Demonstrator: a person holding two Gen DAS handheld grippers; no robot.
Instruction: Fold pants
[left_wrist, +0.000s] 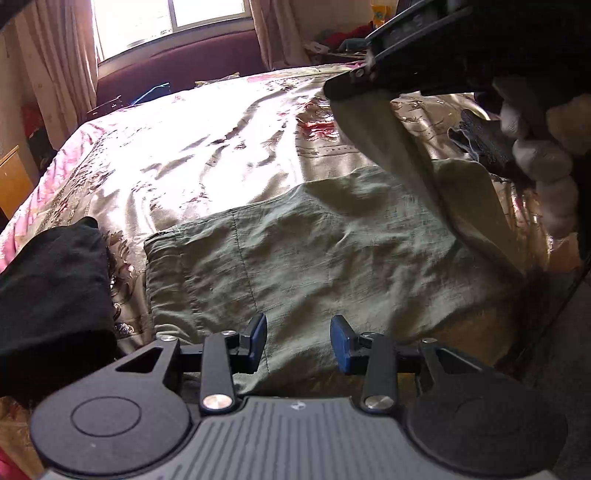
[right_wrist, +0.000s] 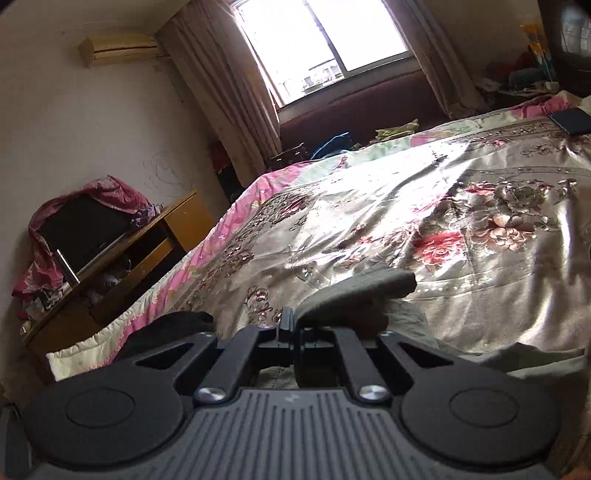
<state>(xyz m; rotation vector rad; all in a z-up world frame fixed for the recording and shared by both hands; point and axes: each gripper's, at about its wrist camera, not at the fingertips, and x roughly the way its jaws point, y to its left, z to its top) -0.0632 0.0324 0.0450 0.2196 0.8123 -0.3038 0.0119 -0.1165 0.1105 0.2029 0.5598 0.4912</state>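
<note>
Olive green pants (left_wrist: 295, 251) lie spread on the flowered bedspread (left_wrist: 184, 155) near the bed's front edge. My left gripper (left_wrist: 298, 341) hovers low over their near part, blue pads apart, nothing pinched between them. At the upper right my right gripper (left_wrist: 364, 70) holds up a strip of the pants (left_wrist: 406, 158), which hangs down to the rest. In the right wrist view the right gripper (right_wrist: 295, 325) is shut on a fold of that olive cloth (right_wrist: 354, 295). A gloved hand (left_wrist: 546, 158) grips the right tool's handle.
A black garment (left_wrist: 55, 288) lies on the bed left of the pants. A wooden cabinet (right_wrist: 147, 251) with a cloth-draped screen stands beside the bed on the left. A dark flat object (right_wrist: 570, 122) rests at the bed's far right. The window (right_wrist: 325, 44) is behind.
</note>
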